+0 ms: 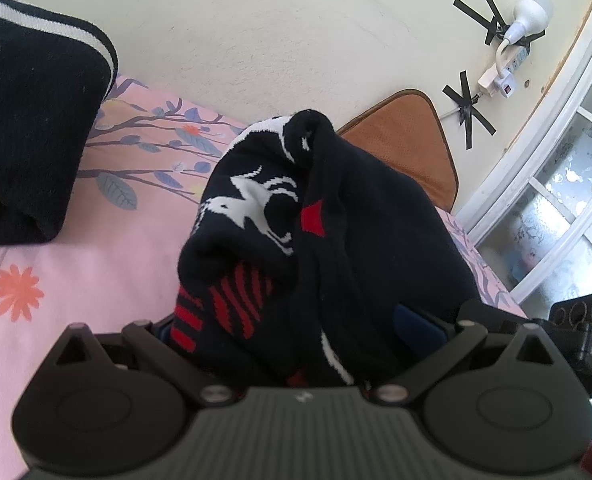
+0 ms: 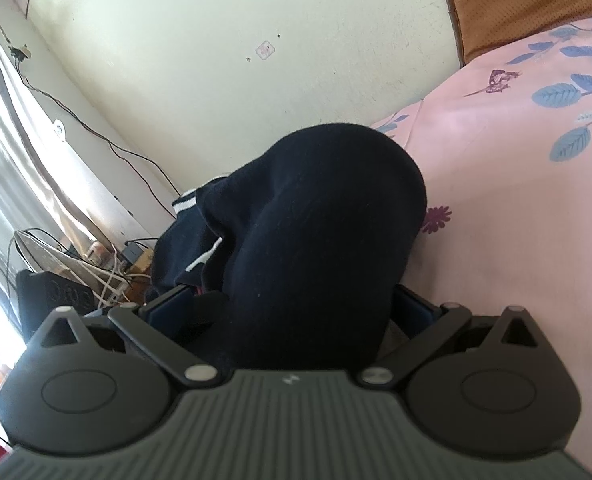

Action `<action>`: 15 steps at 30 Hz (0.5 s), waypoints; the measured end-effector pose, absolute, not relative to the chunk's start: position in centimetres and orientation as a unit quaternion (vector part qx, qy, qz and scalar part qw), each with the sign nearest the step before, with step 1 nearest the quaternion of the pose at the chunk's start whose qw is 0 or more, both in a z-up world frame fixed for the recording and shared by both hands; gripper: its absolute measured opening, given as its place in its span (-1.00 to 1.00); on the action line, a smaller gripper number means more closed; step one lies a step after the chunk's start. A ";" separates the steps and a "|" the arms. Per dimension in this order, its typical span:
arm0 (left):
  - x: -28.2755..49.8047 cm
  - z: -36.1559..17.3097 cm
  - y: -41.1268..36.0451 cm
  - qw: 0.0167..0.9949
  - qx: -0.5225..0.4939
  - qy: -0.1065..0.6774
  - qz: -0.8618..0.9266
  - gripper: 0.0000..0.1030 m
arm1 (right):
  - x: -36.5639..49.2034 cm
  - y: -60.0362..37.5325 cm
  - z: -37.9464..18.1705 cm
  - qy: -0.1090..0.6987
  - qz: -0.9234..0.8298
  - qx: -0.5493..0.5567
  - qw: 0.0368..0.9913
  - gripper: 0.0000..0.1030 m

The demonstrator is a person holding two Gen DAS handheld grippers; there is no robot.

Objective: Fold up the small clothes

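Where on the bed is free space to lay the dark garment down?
Free pink sheet lies between the folded black sweater and the held patterned garment, around the orange flower print. Near the brown cushion it is crowded.

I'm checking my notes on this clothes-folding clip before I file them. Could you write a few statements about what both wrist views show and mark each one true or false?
1. The left hand-held gripper holds a dark knit garment with red stripes and white figures. True.
2. The bedsheet is plain white. False: it is pink with blue leaves and flowers.
3. The right hand-held gripper is empty. False: a plain dark navy knit garment is bunched between its fingers.
4. A brown mesh-textured cushion leans against the wall behind the bed. True.
5. A bulb-shaped white lamp is taped to the wall with black tape. True.
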State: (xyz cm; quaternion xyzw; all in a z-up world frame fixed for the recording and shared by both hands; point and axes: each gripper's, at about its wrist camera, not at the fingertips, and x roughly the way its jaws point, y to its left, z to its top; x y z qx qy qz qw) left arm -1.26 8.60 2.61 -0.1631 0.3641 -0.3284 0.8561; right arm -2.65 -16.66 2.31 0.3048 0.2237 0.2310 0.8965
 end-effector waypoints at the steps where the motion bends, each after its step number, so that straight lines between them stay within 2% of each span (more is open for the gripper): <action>1: -1.3 2.6 8.6 0.855 -0.165 0.364 -0.329 1.00 | -2.6 -16.6 2.3 0.225 0.231 0.304 0.897 1.00; 7: -1.1 2.6 8.8 0.852 -0.173 0.365 -0.333 1.00 | -2.5 -16.5 2.5 0.231 0.229 0.297 0.898 1.00; 15: -0.9 2.5 10.0 0.835 -0.185 0.379 -0.353 1.00 | -2.2 -18.8 3.5 0.294 0.227 0.293 0.881 1.00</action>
